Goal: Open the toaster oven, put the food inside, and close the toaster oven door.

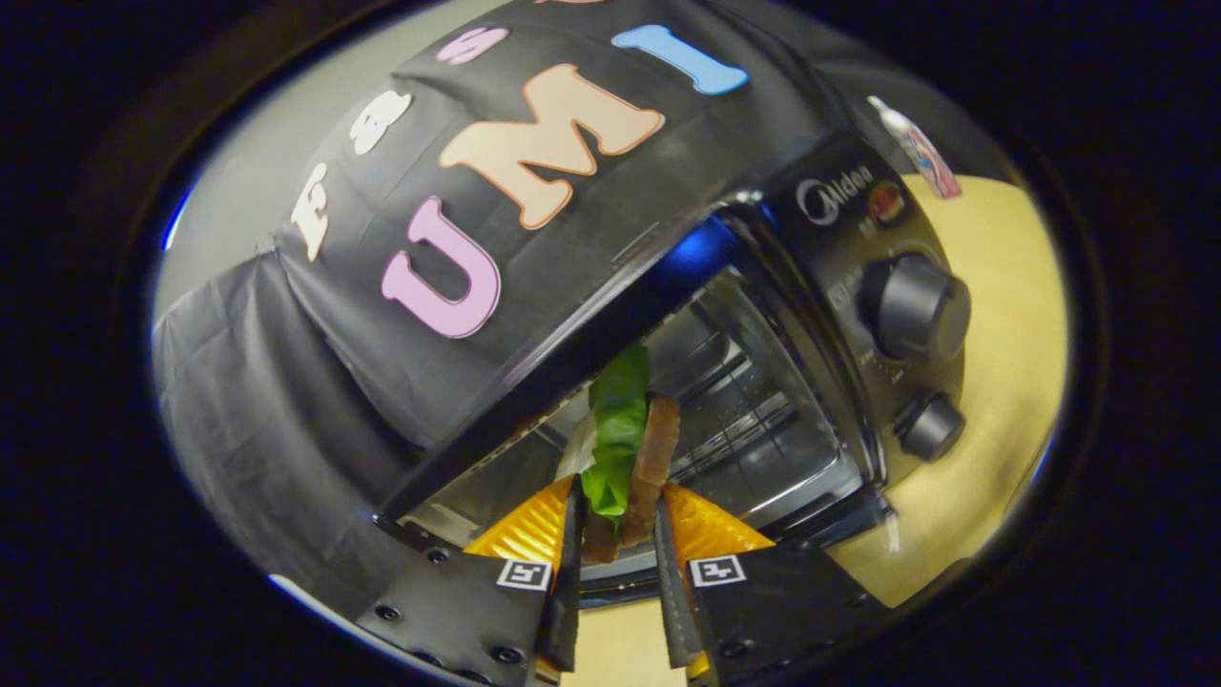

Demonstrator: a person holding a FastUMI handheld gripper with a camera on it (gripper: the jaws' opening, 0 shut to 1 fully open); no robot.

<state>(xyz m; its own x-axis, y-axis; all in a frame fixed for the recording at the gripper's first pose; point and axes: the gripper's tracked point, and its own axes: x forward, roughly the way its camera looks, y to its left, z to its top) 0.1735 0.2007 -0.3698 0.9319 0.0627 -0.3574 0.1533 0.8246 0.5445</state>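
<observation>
- Sandwich (630, 448), layered with green lettuce and brown bread, stands on edge between the two fingers of the gripper (618, 534); both dark pads press its sides, so the jaws are pinched on it.
- Its upper half reaches past the fingertips, at twelve o'clock from them, into the mouth of the toaster oven (763, 382).
- The oven door (620, 563) hangs open just ahead of the fingers; wire racks (734, 420) show inside.
- On the control panel at two o'clock from the food, white lettering reads "Midea" (835, 196); two black knobs sit below it, the large knob (916, 305) above the small knob (930, 426).
- The oven rests on a pale wooden table (1002, 382).
- Square black-and-white markers (715, 570) sit on the gripper's finger bases.
</observation>
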